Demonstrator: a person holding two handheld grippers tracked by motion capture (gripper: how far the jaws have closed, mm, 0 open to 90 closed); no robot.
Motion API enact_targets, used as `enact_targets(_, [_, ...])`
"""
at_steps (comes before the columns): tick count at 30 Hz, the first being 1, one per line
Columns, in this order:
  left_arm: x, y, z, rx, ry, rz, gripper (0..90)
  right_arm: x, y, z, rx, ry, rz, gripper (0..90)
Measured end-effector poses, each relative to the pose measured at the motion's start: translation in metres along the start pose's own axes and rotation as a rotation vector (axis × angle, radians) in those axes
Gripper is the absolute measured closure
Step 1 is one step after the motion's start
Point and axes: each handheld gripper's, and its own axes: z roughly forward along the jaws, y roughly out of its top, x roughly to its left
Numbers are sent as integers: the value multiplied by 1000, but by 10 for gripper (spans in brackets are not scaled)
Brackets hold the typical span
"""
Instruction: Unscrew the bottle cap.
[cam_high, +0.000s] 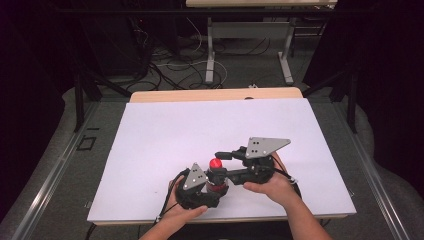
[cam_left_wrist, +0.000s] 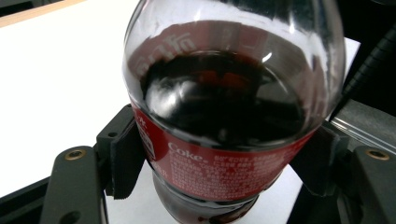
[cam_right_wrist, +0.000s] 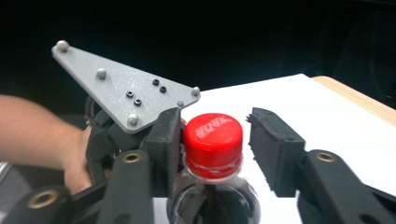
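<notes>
A small Coke bottle (cam_left_wrist: 229, 116) of dark drink with a red label stands upright on the white table top (cam_high: 200, 125), near its front edge. My left gripper (cam_high: 216, 187) is shut on the bottle's body, one pad (cam_left_wrist: 125, 161) pressing on each side of the label. My right gripper (cam_right_wrist: 217, 140) reaches in from the right at the level of the red cap (cam_right_wrist: 212, 137). Its jaws straddle the cap: the left pad sits close against it, and the right pad (cam_right_wrist: 273, 149) stands apart with a visible gap. The left gripper's grey plate (cam_right_wrist: 121, 91) shows behind the cap.
The white top has a wooden edge (cam_high: 215, 94) at the back. Beyond it the floor holds tangled cables (cam_high: 170, 67) and the legs of another table (cam_high: 210, 55). Dark frame posts (cam_high: 79, 100) stand at both sides.
</notes>
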Motion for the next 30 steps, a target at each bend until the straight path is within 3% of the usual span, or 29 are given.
enact_targets(1, [1, 0, 0, 3, 5, -2, 290, 4, 1, 1, 6, -13, 24, 498])
enact_targets(3, [1, 0, 0, 3, 10, -7, 290, 6, 2, 2, -9, -28, 25, 490])
enact_targets(4, [2, 0, -1, 9, 24, -17, 290, 14, 5, 5, -13, -101, 32, 489])
enact_targets(7, [2, -1, 0, 5, 49, -22, 290, 25, 8, 11, -7, -242, 49, 489])
enact_targets(9, [2, -1, 1, 7, 61, -28, 290, 31, 7, 15, -10, -299, 67, 489])
enact_targets(11, [2, -1, 1, 6, 75, -32, 290, 36, 6, 20, -14, -354, 51, 491])
enact_targets(17, [2, -1, 0, 6, 80, -43, 290, 42, 4, 31, 13, -421, 34, 544])
enact_targets(21, [1, 0, -1, 1, 68, -40, 290, 42, 3, 31, 21, -420, 12, 602])
enact_targets(24, [1, 0, -1, 0, 50, -31, 290, 39, 3, 27, 23, -366, 6, 605])
enact_targets(26, [1, 0, -2, 6, 32, -13, 290, 34, 3, 24, 20, -309, 9, 607])
enact_targets(30, [-2, 0, -2, -4, -1, 9, 290, 19, 3, 15, 12, -128, -32, 608])
